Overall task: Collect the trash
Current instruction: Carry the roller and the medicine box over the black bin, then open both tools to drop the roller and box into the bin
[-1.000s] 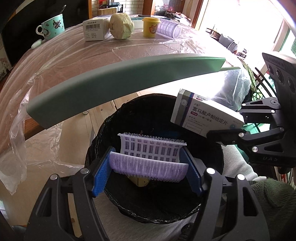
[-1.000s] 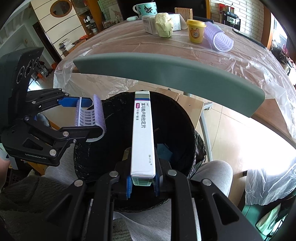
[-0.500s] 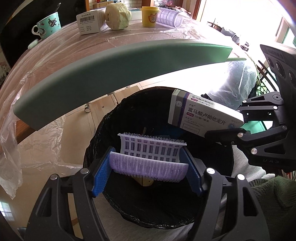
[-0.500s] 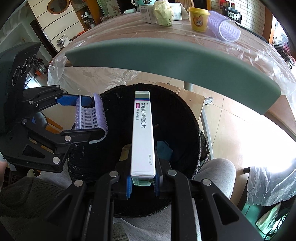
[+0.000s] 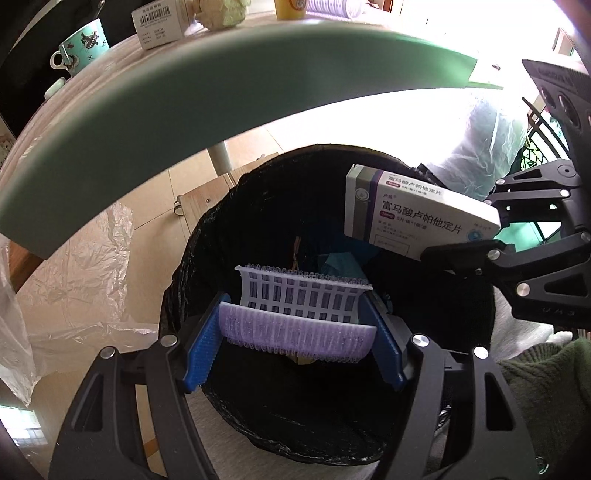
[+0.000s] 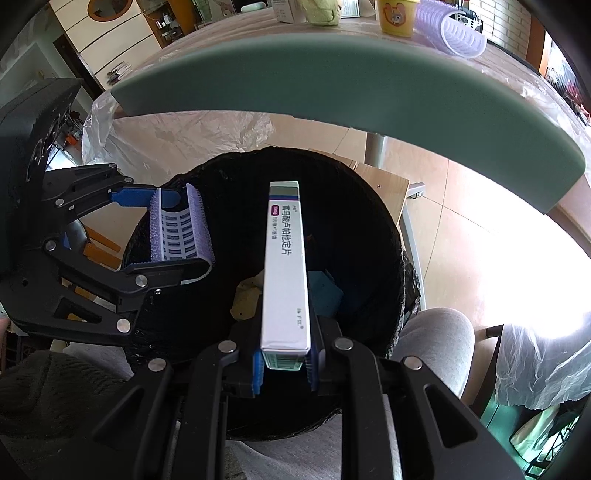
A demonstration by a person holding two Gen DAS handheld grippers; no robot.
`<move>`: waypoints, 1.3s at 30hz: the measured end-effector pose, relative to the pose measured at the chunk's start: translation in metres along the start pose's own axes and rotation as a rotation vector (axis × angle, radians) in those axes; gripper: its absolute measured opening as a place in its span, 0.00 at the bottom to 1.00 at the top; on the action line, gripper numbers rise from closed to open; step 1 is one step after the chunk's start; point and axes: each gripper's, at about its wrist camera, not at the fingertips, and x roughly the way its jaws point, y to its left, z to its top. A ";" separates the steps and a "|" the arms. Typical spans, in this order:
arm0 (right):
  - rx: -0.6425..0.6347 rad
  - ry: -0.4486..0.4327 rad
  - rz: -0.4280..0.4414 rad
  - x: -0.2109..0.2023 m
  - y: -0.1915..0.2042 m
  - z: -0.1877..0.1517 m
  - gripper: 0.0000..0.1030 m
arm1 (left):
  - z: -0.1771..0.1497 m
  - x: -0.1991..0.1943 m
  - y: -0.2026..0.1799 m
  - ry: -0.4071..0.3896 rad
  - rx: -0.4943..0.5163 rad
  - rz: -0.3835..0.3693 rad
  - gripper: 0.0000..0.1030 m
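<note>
My left gripper [image 5: 293,339] is shut on a purple hair roller [image 5: 295,317] and holds it over the open black-lined trash bin [image 5: 221,387]. It also shows in the right wrist view [image 6: 181,230]. My right gripper [image 6: 284,363] is shut on a white medicine box [image 6: 285,266], also over the bin [image 6: 369,229]; the box shows at the right of the left wrist view [image 5: 417,214]. Paper scraps [image 6: 245,299] and a teal piece lie inside the bin.
A grey-green chair back [image 5: 184,96] arches just above the bin. Behind it, the plastic-covered table [image 6: 258,29] holds a mug [image 5: 79,48], a white box [image 5: 159,22], a crumpled ball [image 6: 321,11], a yellow cup [image 6: 397,16] and another roller [image 6: 450,31].
Both grippers have moved down and closer over the bin, still holding their items. The table has slid toward the top of both views.
</note>
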 end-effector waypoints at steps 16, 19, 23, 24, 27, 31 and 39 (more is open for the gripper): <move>-0.008 0.018 -0.006 0.005 0.004 0.001 0.18 | -0.002 0.008 0.000 0.012 0.018 0.020 0.69; -0.008 0.018 -0.005 0.004 0.004 0.001 0.18 | -0.001 0.006 -0.002 0.010 0.016 0.022 0.69; -0.005 0.015 -0.004 0.004 0.003 0.001 0.18 | 0.000 0.003 0.000 0.007 0.000 0.007 0.70; -0.003 0.011 -0.003 0.003 0.002 0.001 0.19 | 0.000 0.003 0.002 0.008 -0.005 -0.005 0.70; 0.024 -0.001 0.007 -0.002 -0.002 0.002 0.38 | 0.002 0.001 0.006 0.006 -0.021 -0.028 0.82; 0.034 -0.021 0.015 -0.007 -0.005 0.003 0.45 | 0.003 -0.004 0.004 -0.017 -0.008 -0.023 0.87; 0.041 -0.036 0.019 -0.012 -0.007 0.005 0.46 | 0.006 -0.011 -0.002 -0.039 -0.001 -0.033 0.92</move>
